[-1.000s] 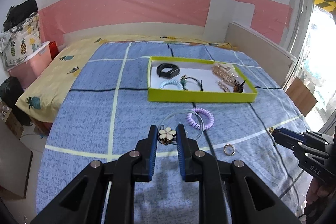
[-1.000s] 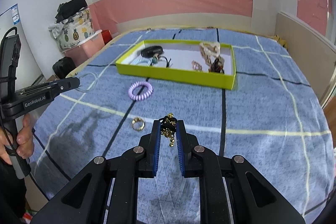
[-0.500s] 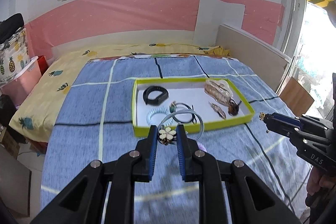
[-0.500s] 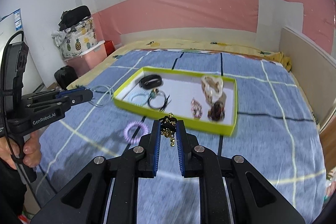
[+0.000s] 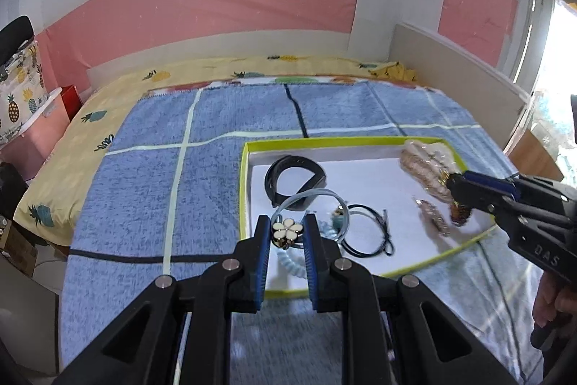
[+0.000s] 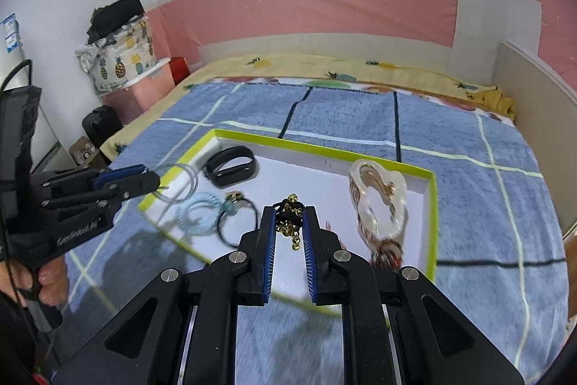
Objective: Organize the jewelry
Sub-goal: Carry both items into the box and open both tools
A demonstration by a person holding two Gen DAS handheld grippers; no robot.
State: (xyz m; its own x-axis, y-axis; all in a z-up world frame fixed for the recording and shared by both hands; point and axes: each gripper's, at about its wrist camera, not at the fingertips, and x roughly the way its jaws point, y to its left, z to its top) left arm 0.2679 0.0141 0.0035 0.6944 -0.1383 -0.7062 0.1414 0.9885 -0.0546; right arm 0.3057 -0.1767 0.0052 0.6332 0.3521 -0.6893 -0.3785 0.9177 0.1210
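Blue checked bedspread (image 5: 144,190), yellow-rimmed tray (image 5: 243,183): 2 deliveries hovering.
Left gripper (image 5: 286,233) pinching flower-charm bangle (image 5: 287,229), right gripper (image 6: 288,222) pinching gold-charm tie (image 6: 290,222); next, lowering, releasing.

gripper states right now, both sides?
Left gripper: shut on the flower hair tie, over the yellow-green tray.
Right gripper: shut on the gold chain piece, also over the tray.

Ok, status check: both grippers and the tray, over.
Left gripper shut on flower bracelet, over the tray. Right gripper shut on gold charm piece, also over the tray. Nothing blocking the drop.
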